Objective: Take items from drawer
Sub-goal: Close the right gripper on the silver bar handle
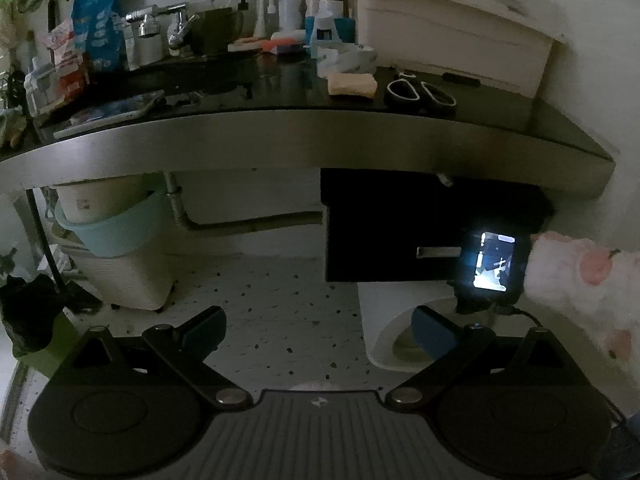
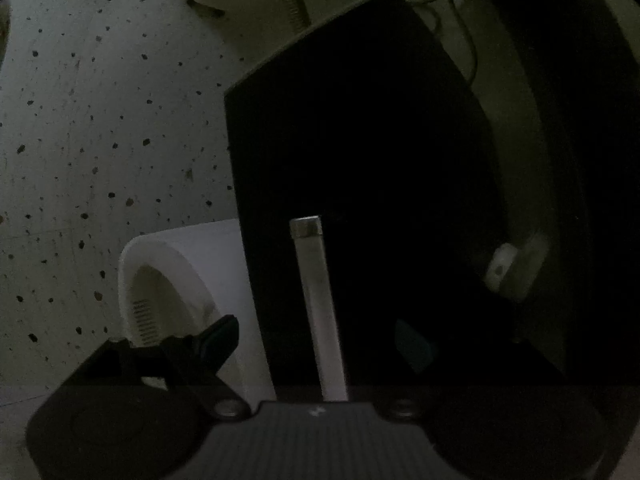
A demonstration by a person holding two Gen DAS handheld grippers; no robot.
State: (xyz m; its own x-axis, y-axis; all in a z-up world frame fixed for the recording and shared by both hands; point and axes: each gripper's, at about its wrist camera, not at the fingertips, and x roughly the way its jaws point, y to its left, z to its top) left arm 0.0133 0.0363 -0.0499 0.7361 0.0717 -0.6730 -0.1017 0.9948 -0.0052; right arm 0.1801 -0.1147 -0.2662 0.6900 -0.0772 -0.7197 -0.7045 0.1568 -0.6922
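A black drawer front (image 1: 392,232) hangs under the counter at the right, with a metal bar handle (image 1: 438,252). In the left wrist view my left gripper (image 1: 320,332) is held open over the speckled floor, short of the drawer, with nothing between its fingers. A lit screen (image 1: 492,266) on the back of the right-hand tool sits just in front of the handle, and a fluffy sleeve (image 1: 580,280) is behind it. In the right wrist view my right gripper (image 2: 316,342) straddles the handle (image 2: 316,300). Its fingers stand well apart on either side and do not touch it. No drawer contents show.
Scissors (image 1: 420,94), a yellow sponge (image 1: 352,84), bottles, a tap (image 1: 160,20) and a white bin (image 1: 452,32) crowd the counter. Below it are a light blue basin (image 1: 112,232) and a drain pipe. A white floor fixture (image 2: 172,280) sits beside the drawer.
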